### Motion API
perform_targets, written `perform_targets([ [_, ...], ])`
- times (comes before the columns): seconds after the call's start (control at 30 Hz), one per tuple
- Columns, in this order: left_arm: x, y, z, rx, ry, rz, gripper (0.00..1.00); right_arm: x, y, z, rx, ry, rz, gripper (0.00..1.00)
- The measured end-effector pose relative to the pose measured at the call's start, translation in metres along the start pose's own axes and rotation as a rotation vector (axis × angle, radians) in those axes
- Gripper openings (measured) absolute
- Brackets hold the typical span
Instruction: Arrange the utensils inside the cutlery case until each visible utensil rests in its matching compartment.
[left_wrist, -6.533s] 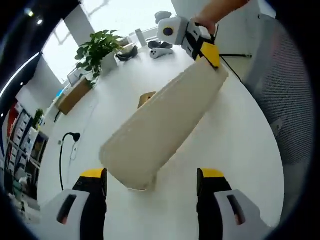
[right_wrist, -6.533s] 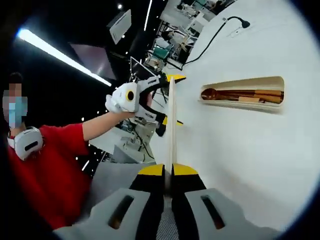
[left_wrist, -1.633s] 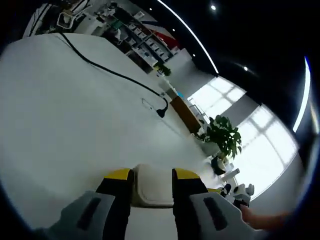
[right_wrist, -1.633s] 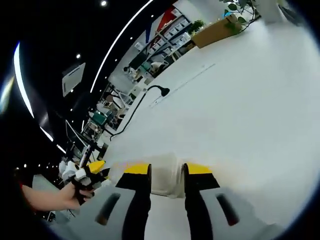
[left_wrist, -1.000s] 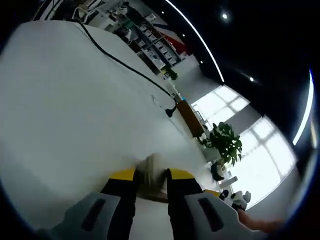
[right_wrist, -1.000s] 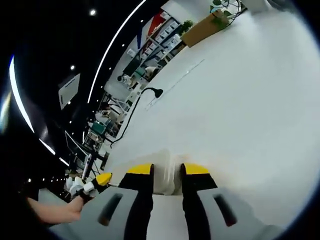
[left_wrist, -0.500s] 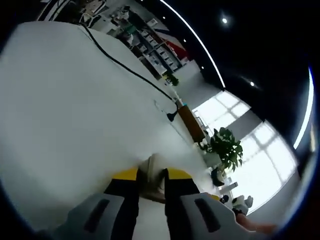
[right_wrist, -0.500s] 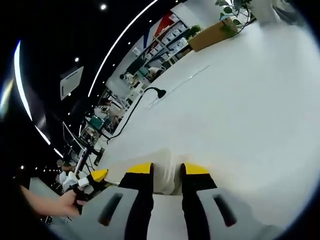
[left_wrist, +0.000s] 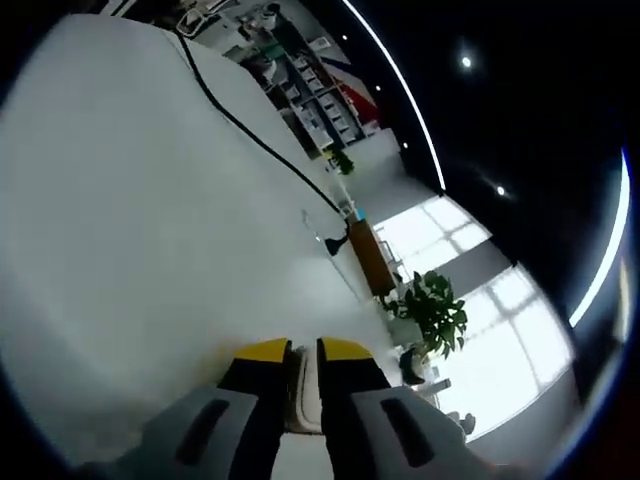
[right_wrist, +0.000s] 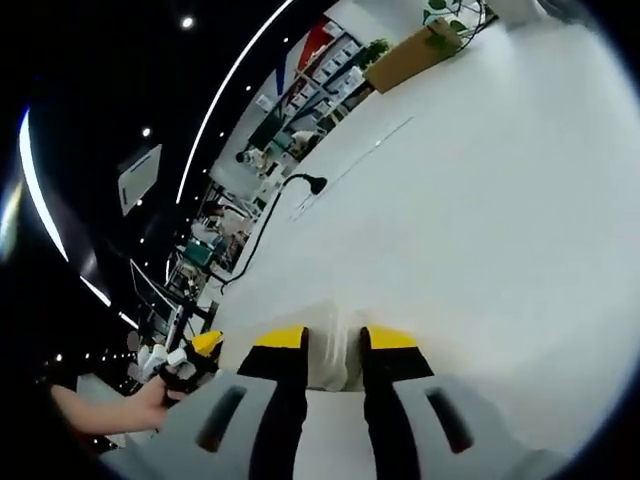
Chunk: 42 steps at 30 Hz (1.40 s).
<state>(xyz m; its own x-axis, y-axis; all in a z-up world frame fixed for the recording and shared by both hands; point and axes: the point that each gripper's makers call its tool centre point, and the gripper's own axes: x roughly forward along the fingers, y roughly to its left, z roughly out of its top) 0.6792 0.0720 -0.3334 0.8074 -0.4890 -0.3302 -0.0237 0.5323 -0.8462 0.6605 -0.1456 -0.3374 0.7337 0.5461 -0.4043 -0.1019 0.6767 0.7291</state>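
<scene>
In your left gripper view, your left gripper (left_wrist: 303, 352) rises from the bottom centre with its yellow-tipped jaws drawn narrow, clamped on a thin cream edge of the cutlery case (left_wrist: 304, 398) — you see only a pale sliver of it between the jaws, low in the frame. Beyond the tips the white table (left_wrist: 130, 210) fills the left and middle of the frame. A black cable (left_wrist: 262, 146) runs across it from the upper left toward the centre right, ending near a wooden planter box (left_wrist: 370, 255). A leafy potted plant (left_wrist: 430, 312) stands right of centre, in front of bright windows at the lower right.

In your right gripper view, your right gripper (right_wrist: 335, 338) comes up from the bottom centre, its jaws set a little apart and closed on the cream end of the cutlery case (right_wrist: 333, 352), which sits between the yellow tips just below the frame's middle. The white table (right_wrist: 480, 200) spreads over the right and centre. A black cable (right_wrist: 268, 221) lies across it at the left of centre, and a wooden planter box (right_wrist: 408, 57) sits near the top, right of centre. At the lower left your left hand (right_wrist: 148, 398) holds the other gripper — its yellow tip (right_wrist: 206, 343) shows just left of your right gripper's jaws.

The utensils themselves cannot be made out in either view.
</scene>
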Motion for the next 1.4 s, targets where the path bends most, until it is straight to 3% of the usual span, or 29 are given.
perform_targets([
  [0.17,0.003,0.006,-0.004,0.02,-0.036,-0.048,0.14,0.001,0.002,0.0,-0.065,0.03,-0.006,0.19],
  [0.23,0.005,0.006,-0.001,0.099,-0.066,-0.073,0.11,0.002,0.002,0.0,-0.062,0.009,-0.012,0.19],
  [0.3,0.006,0.008,-0.004,0.081,-0.065,-0.082,0.1,0.002,-0.001,0.005,-0.022,-0.042,-0.018,0.19],
  [0.33,0.006,0.007,-0.003,0.121,-0.068,-0.1,0.09,0.002,-0.002,0.007,-0.017,-0.067,-0.023,0.19],
  [0.43,0.006,0.01,-0.001,0.096,-0.087,-0.103,0.09,0.001,0.001,0.003,-0.069,-0.07,-0.02,0.19],
  [0.47,0.006,0.009,0.002,0.14,-0.111,-0.111,0.08,0.0,0.001,0.003,-0.086,-0.072,-0.022,0.19],
  [0.63,0.005,0.011,0.003,0.099,-0.152,-0.113,0.05,0.0,0.001,0.003,-0.101,-0.101,-0.035,0.19],
  [0.67,0.003,0.009,0.009,0.106,-0.19,-0.136,0.04,0.002,0.0,0.002,-0.149,-0.106,-0.03,0.19],
  [0.7,0.0,0.011,0.006,0.071,-0.165,-0.117,0.04,0.002,-0.002,-0.002,-0.117,-0.093,-0.04,0.18],
  [0.73,-0.003,0.0,0.008,0.082,-0.164,-0.119,0.04,0.003,-0.002,-0.003,-0.119,-0.097,-0.042,0.19],
  [0.8,-0.002,-0.004,0.007,0.095,-0.163,-0.122,0.05,0.005,-0.004,-0.002,-0.149,-0.112,-0.039,0.18],
  [0.97,-0.003,-0.003,0.005,0.047,-0.134,-0.117,0.07,0.008,-0.01,0.004,-0.085,-0.113,-0.013,0.19],
  [1.07,-0.004,-0.002,0.0,0.068,-0.076,-0.092,0.16,0.001,-0.013,0.017,0.108,-0.177,0.041,0.08],
  [1.1,-0.006,-0.006,0.001,0.061,-0.082,-0.109,0.18,0.0,-0.015,0.019,0.121,-0.188,0.036,0.05],
  [1.2,-0.007,-0.004,0.003,0.031,-0.107,-0.126,0.24,0.001,-0.014,0.007,0.009,-0.127,0.03,0.09],
  [1.3,-0.007,0.008,0.004,0.131,-0.115,-0.043,0.14,-0.002,-0.01,0.01,-0.13,-0.169,0.004,0.09],
  [1.33,-0.007,0.008,0.004,0.083,-0.123,-0.069,0.13,-0.003,-0.011,0.007,-0.151,-0.155,-0.011,0.08],
  [1.37,-0.007,0.007,0.006,0.047,-0.126,-0.08,0.13,-0.001,-0.009,0.009,-0.129,-0.182,-0.012,0.07],
  [1.4,-0.009,0.008,0.005,0.109,-0.121,-0.065,0.12,0.0,-0.01,0.009,-0.109,-0.18,-0.013,0.06],
])
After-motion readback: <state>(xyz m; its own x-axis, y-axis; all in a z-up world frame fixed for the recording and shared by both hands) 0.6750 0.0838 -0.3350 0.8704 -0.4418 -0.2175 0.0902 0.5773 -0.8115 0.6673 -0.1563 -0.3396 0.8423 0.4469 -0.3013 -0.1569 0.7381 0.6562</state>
